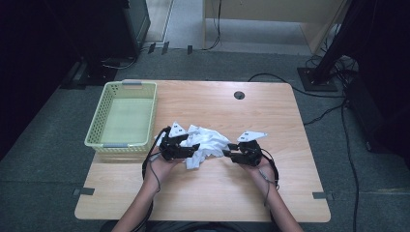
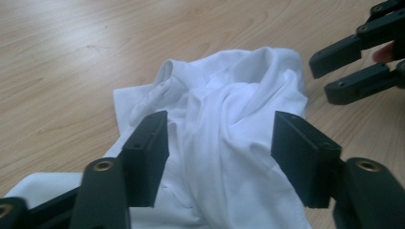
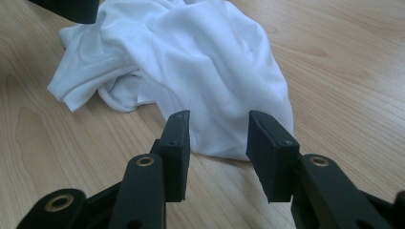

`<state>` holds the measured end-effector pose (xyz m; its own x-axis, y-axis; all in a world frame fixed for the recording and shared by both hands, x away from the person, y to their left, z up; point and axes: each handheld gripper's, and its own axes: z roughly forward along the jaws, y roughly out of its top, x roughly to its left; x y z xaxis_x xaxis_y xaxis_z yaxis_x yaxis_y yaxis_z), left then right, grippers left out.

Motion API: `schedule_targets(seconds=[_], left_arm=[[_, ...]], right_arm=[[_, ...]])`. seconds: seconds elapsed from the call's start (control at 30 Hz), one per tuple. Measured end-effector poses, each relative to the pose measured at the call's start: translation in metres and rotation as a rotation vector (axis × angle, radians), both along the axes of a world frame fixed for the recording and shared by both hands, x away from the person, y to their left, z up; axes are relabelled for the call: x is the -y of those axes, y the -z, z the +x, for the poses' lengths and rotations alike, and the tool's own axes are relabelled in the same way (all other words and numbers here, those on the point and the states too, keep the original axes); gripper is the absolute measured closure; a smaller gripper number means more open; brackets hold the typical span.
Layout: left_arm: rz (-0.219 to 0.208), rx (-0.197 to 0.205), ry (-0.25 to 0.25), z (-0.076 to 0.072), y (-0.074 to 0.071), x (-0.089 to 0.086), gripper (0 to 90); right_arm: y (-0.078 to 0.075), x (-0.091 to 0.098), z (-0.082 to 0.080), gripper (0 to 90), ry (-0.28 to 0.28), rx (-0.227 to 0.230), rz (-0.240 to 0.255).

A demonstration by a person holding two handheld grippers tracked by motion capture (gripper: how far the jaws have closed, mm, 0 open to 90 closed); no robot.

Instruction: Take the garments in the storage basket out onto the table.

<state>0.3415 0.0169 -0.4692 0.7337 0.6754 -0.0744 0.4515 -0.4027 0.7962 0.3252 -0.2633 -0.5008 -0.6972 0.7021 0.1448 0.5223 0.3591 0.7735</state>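
Note:
A crumpled white cloth [image 1: 208, 140] lies in a heap on the wooden table [image 1: 212, 193], near its middle. My left gripper [image 1: 194, 147] is at the heap's left side. In the left gripper view its jaws [image 2: 219, 138] stand apart over the cloth [image 2: 224, 109], with folds between them and the pads not pressing. My right gripper [image 1: 226, 150] points at the heap's right edge. In the right gripper view it [image 3: 217, 136] is open, and the cloth's rim [image 3: 191, 62] lies just beyond the fingertips. The right gripper [image 2: 329, 76] also shows far right in the left gripper view.
A pale green mesh basket [image 1: 123, 116], with nothing in it, stands at the table's left edge. A round cable hole [image 1: 239, 94] sits near the far edge. Bare wood lies in front of and to the right of the cloth. Cables trail over the carpet beyond.

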Motion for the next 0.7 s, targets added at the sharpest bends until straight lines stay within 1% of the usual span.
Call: schedule_targets(seconds=[0.07, 0.1, 0.13, 0.17, 0.2, 0.23, 0.27, 0.33, 0.43, 0.53, 0.63, 0.7], left_arm=[[0.001, 0.033, 0.005, -0.003, 0.0, 0.0, 36.3], [0.002, 0.035, 0.006, -0.003, 0.001, 0.0, 36.3], [-0.003, 0.022, 0.004, -0.003, 0.001, 0.0, 36.4], [-0.007, 0.019, 0.007, -0.004, 0.001, 0.0, 36.4], [-0.001, 0.031, 0.015, -0.005, 0.003, 0.001, 36.4], [0.015, 0.036, 0.017, -0.006, 0.003, 0.001, 36.4], [0.02, 0.034, 0.017, -0.007, 0.004, 0.002, 36.3], [0.013, 0.014, 0.016, -0.008, 0.004, 0.002, 36.4], [0.039, 0.027, 0.017, -0.01, 0.005, 0.002, 36.4], [0.048, 0.031, 0.011, -0.011, 0.005, 0.001, 35.0], [0.031, 0.02, 0.005, -0.012, 0.007, 0.0, 33.8], [0.02, 0.027, 0.003, -0.013, 0.008, -0.001, 32.4]], right_arm=[[0.001, -0.001, 0.0, 60.6, -0.006, 0.005, -0.004], [0.002, -0.002, 0.0, 60.0, -0.008, 0.005, -0.001], [0.002, -0.002, 0.0, 59.6, -0.01, 0.009, -0.003], [0.003, -0.003, -0.001, 58.8, -0.013, 0.011, -0.003], [0.004, -0.003, 0.0, 57.3, -0.017, 0.016, -0.001], [0.004, -0.003, -0.001, 57.2, -0.025, 0.029, -0.007], [0.005, -0.004, -0.001, 57.0, -0.03, 0.039, -0.014], [0.005, -0.005, -0.001, 56.6, -0.035, 0.047, -0.019], [0.006, -0.005, -0.002, 56.6, -0.039, 0.051, -0.014], [0.007, -0.006, -0.001, 56.6, -0.04, 0.055, -0.012], [0.009, -0.006, -0.001, 56.5, -0.031, 0.052, -0.005], [0.009, -0.006, -0.001, 56.4, -0.023, 0.049, 0.002]])
